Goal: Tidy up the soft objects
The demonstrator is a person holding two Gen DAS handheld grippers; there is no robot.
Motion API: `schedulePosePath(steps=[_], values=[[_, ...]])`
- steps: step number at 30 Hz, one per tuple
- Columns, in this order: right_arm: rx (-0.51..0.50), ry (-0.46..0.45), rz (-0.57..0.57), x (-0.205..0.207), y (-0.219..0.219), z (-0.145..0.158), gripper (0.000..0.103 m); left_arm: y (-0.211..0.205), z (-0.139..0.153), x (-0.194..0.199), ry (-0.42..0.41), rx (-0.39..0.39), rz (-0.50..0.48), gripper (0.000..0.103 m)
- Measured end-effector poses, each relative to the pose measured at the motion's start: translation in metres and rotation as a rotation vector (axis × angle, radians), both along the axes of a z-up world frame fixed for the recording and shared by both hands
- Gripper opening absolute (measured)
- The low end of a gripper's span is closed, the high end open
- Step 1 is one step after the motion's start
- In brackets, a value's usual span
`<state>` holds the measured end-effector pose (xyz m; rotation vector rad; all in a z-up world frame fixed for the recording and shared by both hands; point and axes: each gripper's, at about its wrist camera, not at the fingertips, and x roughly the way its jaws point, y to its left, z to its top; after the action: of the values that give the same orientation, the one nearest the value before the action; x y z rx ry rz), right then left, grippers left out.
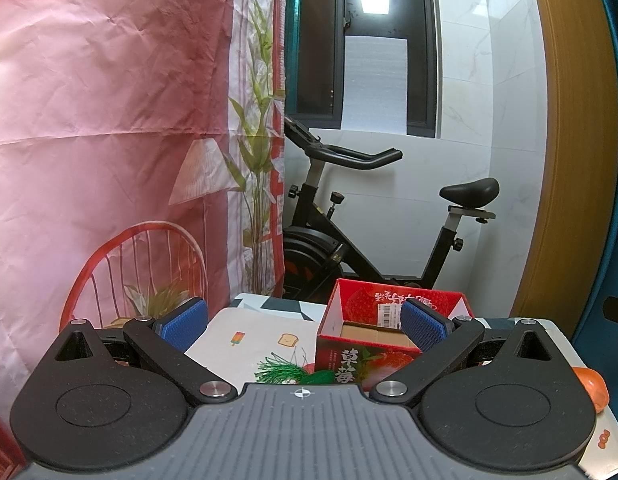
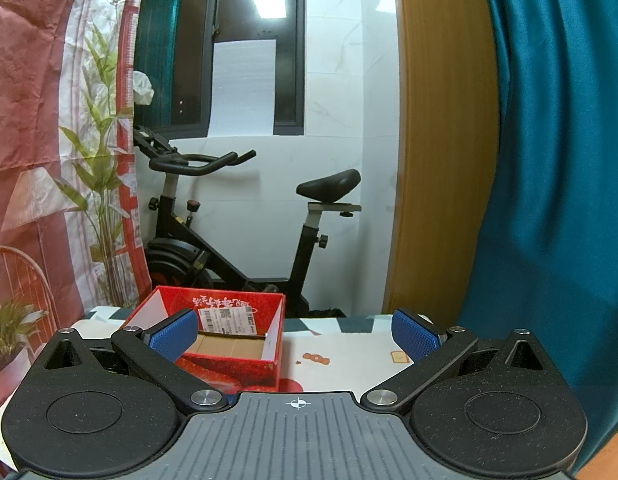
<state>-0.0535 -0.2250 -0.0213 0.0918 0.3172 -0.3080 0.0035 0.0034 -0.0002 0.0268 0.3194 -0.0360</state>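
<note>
A red strawberry-print cardboard box [image 1: 349,332] [image 2: 237,364] stands open-topped on the table, its brown bottom bare. In the left wrist view a green tasselled soft item [image 1: 287,372] lies just left of the box's front corner, half hidden by the gripper body. An orange soft object [image 1: 593,388] shows at the right edge. My left gripper [image 1: 303,326] is open, nothing between its blue pads, hovering short of the box. My right gripper [image 2: 295,336] is open too, its left pad [image 2: 173,334] in front of the box's near wall.
A white cloth with small food prints [image 1: 265,336] [image 2: 349,360] covers the table. Behind the table stands a black exercise bike [image 1: 349,240] [image 2: 213,240]. A pink printed backdrop [image 1: 109,140] hangs at left, a teal curtain [image 2: 549,160] at right, beside a wooden panel [image 2: 441,140].
</note>
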Motion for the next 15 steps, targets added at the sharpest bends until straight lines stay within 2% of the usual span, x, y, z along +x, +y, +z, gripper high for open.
schedulePosePath(steps=[15], values=[[0.003, 0.003, -0.001, -0.0004, 0.0014, 0.0, 0.103, -0.0002, -0.0005, -0.0001, 0.002, -0.002, 0.001, 0.103]])
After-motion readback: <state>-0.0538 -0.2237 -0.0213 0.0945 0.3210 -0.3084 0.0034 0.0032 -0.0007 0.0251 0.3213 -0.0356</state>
